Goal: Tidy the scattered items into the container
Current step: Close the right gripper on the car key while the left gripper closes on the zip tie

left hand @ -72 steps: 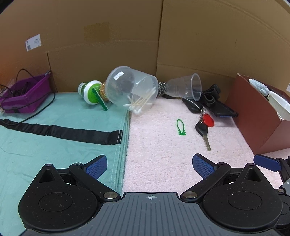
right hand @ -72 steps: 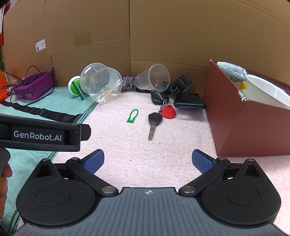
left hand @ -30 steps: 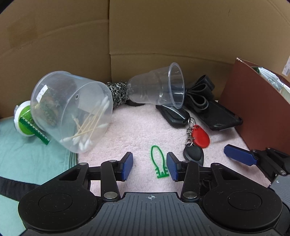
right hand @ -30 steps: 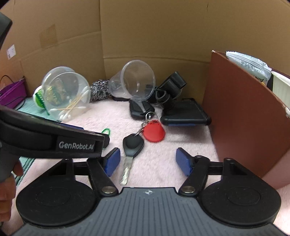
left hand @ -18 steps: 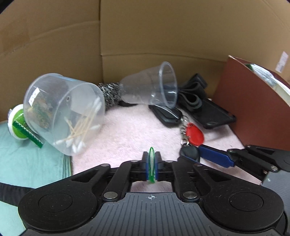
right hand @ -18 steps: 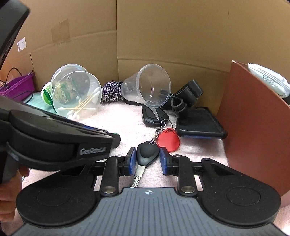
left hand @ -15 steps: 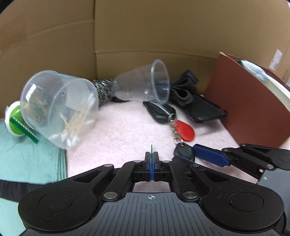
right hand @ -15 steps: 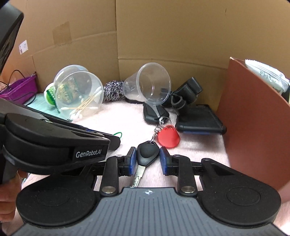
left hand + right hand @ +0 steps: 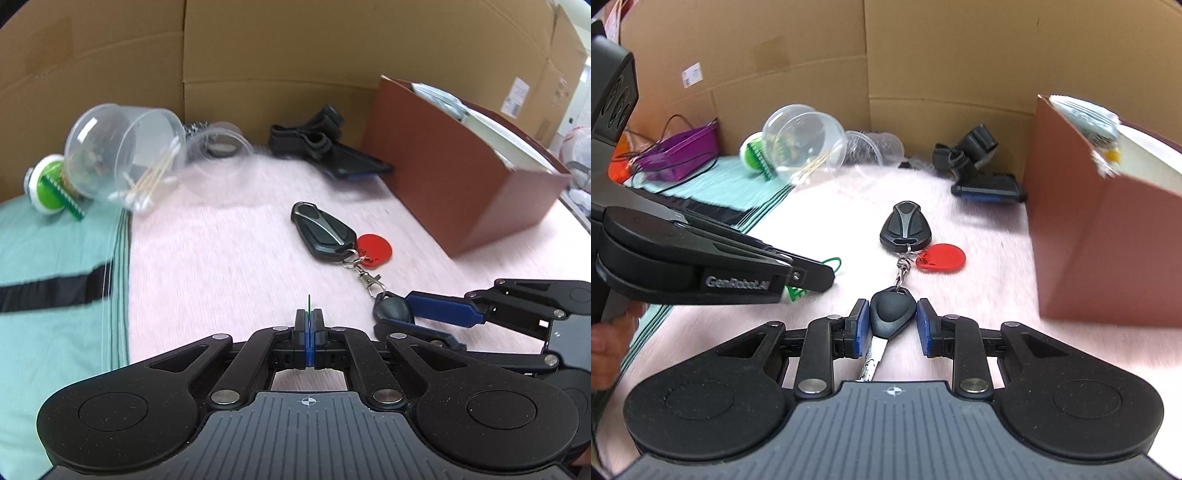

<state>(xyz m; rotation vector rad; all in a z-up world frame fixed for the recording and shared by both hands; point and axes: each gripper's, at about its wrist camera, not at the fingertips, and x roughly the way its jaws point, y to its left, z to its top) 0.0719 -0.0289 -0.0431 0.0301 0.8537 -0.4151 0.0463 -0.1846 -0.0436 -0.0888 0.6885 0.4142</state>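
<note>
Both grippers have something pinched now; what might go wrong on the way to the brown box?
The right gripper holds only the car key; its chained remote fob and red tag could swing or snag on the brown box wall. The left gripper pinches the thin green loop edge-on, so it may slip out.

Both wrist cameras look down, close, sharing the slightly blurred key fob (image 9: 322, 231) (image 9: 905, 226).

Pink towel (image 9: 229, 258), key fob (image 9: 321, 232) on it.

Black hand-held gripper (image 9: 892, 327) — blue pads (image 9: 861, 326)
</note>
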